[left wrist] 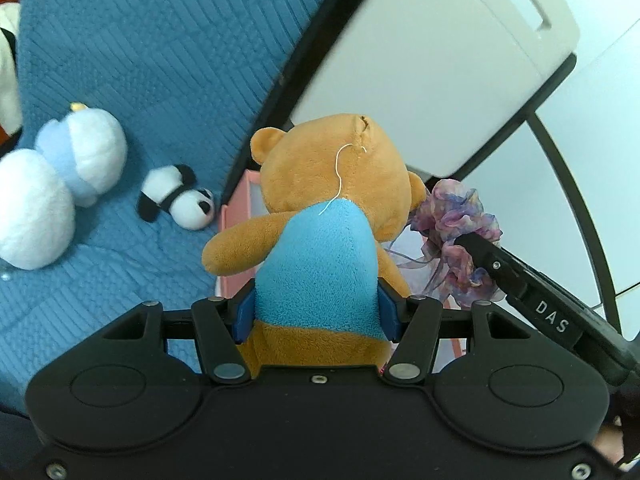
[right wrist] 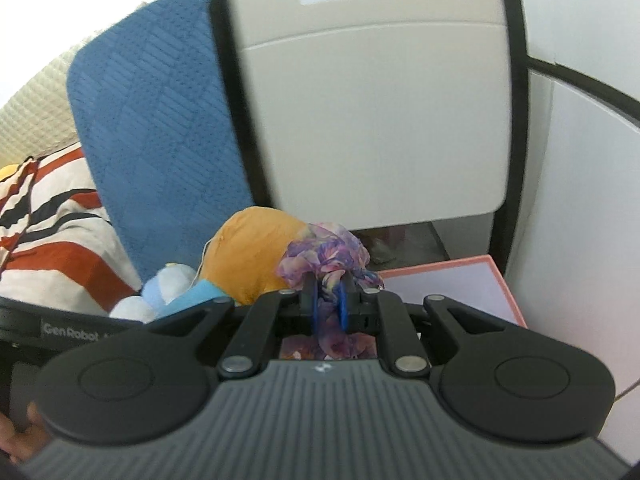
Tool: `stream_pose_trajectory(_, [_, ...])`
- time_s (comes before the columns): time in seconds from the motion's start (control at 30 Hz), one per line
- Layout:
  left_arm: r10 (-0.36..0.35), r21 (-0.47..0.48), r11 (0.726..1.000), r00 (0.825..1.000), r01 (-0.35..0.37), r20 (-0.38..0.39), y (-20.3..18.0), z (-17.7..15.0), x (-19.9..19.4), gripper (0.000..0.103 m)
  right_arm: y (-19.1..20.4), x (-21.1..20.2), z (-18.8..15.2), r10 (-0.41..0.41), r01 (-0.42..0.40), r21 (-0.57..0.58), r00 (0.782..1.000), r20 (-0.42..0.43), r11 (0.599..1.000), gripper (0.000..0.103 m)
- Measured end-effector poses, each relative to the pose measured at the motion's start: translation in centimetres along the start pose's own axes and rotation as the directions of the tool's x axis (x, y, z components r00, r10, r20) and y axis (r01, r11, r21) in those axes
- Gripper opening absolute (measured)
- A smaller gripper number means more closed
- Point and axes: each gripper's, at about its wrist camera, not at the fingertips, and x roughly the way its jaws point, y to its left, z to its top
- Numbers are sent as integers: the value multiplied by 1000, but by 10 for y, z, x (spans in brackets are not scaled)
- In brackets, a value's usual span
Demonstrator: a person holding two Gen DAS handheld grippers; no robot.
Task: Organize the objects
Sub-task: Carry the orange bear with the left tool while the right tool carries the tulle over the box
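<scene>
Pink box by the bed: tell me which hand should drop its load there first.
Right, probably. Its tongs, pinching the purple ruffled fabric scrunchie, sit just beside the open pink box. The left tongs hold the brown plush bear in blue beside it.

My left gripper's (left wrist: 316, 312) body hides the bear's (left wrist: 332, 184) legs, and I see only its back, so its face is out of sight. The bear covers most of the pink box (left wrist: 244, 196). In the right wrist view the scrunchie (right wrist: 326, 258) masks the right gripper's (right wrist: 329, 308) pad tips, and the box (right wrist: 460, 280) front is behind the gripper. The white bin (right wrist: 380, 100) is smeared with blur. At the left edge a striped cloth (right wrist: 52, 232) is cut off.
</scene>
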Motion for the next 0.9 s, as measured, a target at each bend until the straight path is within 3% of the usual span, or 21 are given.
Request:
stream_pose_trajectory(0.3, [1,48,999,996,4,-92,-23,-18,51,57,-45,29,-41,-76,77,24,995,-64,997,14])
stream_pose_trajectory(0.57, [46,87,996,985,-31,-165,-31,-35,92,57,-87,59,-82,-137,152,97,979,-153,984,14])
stream_pose_trajectory(0.67, [46,80,996,982,-32,-184,-31,-37,101,57,-99,66,-88,-183,206,117,967,-178,972,14])
stream_pose_trajectory(0.9, [55,123,992,980,-32,-192,-37,-38,108,59,-102,67,-88,-175,200,116,965,-193,973,17])
